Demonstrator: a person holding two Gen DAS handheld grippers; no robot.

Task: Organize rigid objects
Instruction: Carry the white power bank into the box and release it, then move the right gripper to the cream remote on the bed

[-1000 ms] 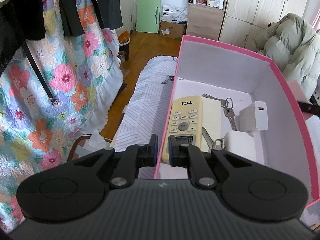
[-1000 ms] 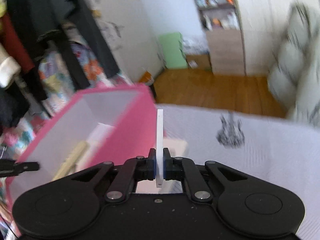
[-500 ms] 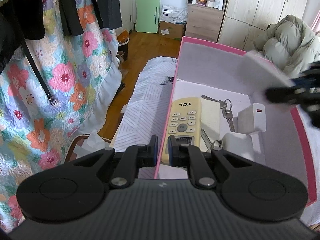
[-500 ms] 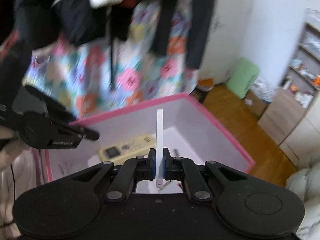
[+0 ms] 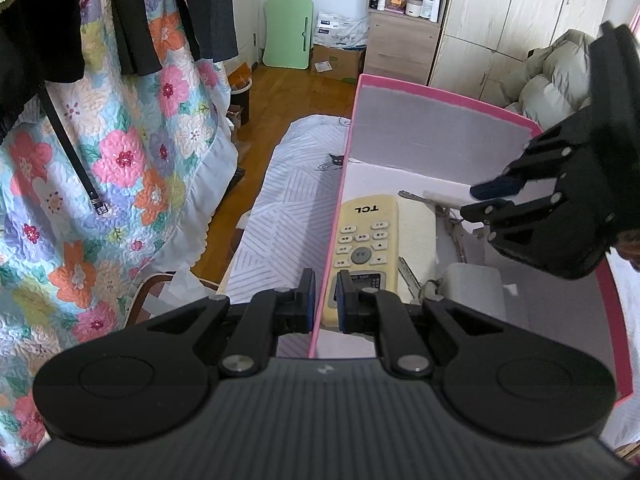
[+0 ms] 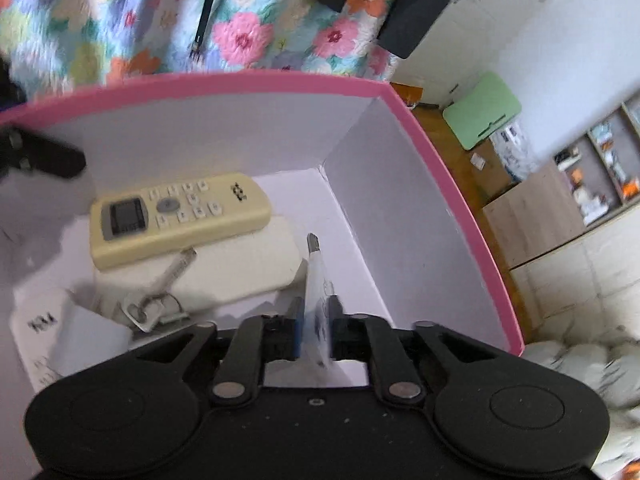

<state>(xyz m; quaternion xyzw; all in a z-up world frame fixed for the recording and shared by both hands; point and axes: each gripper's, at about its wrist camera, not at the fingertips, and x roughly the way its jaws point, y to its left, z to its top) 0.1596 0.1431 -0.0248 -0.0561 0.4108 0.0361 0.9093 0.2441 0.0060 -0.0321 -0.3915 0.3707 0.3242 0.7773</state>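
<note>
The left gripper [image 5: 323, 296] pinches the pink box [image 5: 332, 216] wall beside a "TCL" remote [image 5: 366, 240]; the right gripper [image 6: 315, 330] opens around a white card [image 6: 316, 300].

The bed [image 5: 292, 200] wears a pale striped sheet [image 5: 280, 232] printed with a small black cat [image 5: 335, 159]; directly on it stands the pink box [image 5: 440, 92], open at the top, grey-white inside; the box's left wall runs along the sheet's right side; beside the bed lies wooden floor [image 5: 280, 96].
</note>
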